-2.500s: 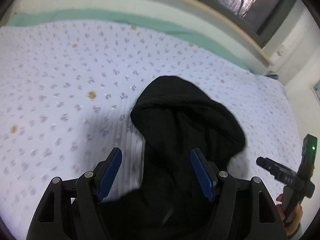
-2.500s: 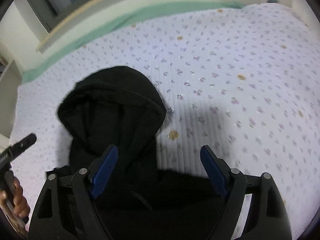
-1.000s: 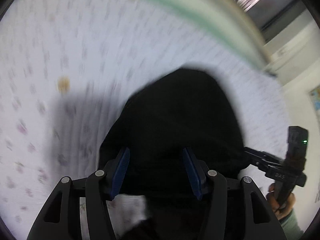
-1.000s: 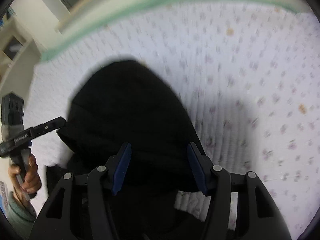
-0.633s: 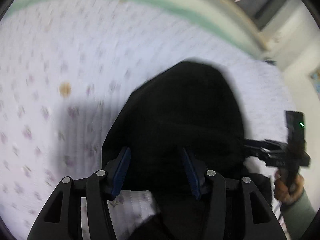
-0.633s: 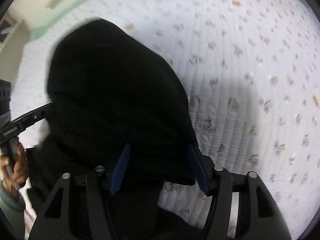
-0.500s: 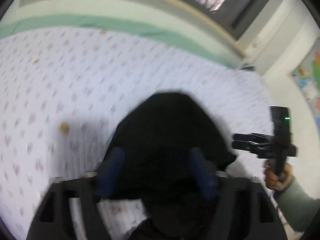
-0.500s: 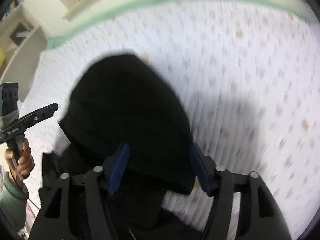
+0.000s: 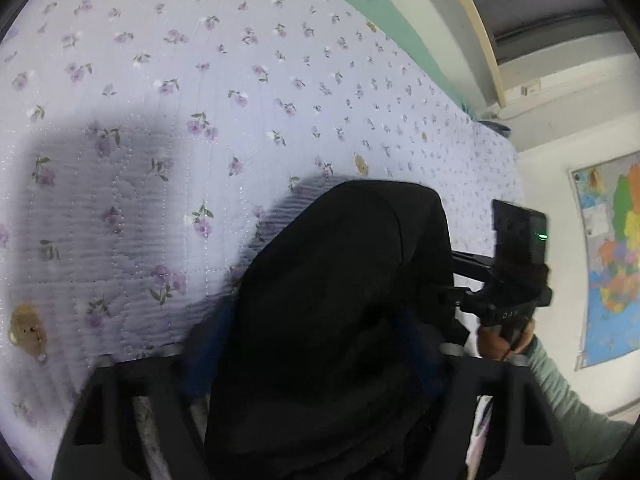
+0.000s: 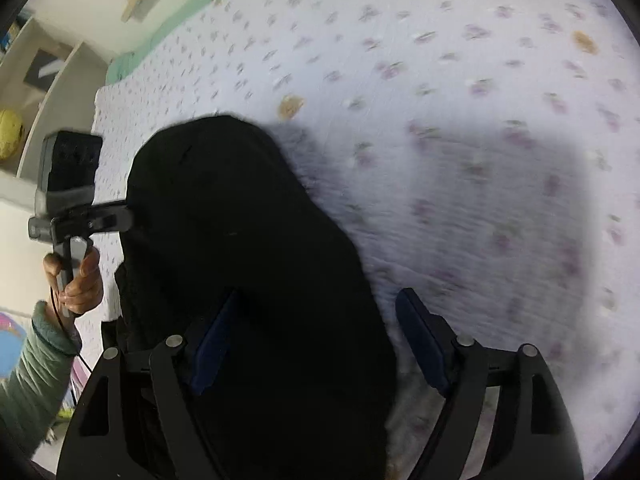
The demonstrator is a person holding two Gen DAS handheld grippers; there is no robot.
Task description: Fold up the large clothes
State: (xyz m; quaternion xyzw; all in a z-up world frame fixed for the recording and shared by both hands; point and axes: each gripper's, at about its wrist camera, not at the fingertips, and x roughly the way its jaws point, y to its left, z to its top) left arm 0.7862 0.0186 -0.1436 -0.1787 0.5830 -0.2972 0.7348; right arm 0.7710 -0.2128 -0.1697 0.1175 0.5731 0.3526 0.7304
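The black hoodie [image 9: 340, 320] lies on the bed, its hood [image 10: 208, 184] pointing away from the person and the body bunched up toward both cameras. It looks thick, soft and limp, a fleece-like knit with real weight to it. It should drape and sag from wherever it is held, bunch up instead of sliding, and keep a crease only loosely. Nothing about it is fragile, so a firm pinch is safe. The better holds are likely the doubled seams and hems, the shoulder lines or the base of the hood, where the cloth is thick enough not to slip free; a grab in the middle of a panel would only gather a lump.

The left hand-held gripper [image 9: 312, 344] has the dark cloth heaped between and over its blue pads, which are blurred and mostly covered, so I cannot tell whether it is pinching. In the right wrist view it reaches in at the side of the hood. The right hand-held gripper [image 10: 316, 336] stands spread, one pad against the hoodie's edge and the other clear over the quilt.

Under everything is a pale quilted bedspread [image 9: 160, 120] sprigged with purple flowers. A map [image 9: 616, 264] hangs on the wall beyond.
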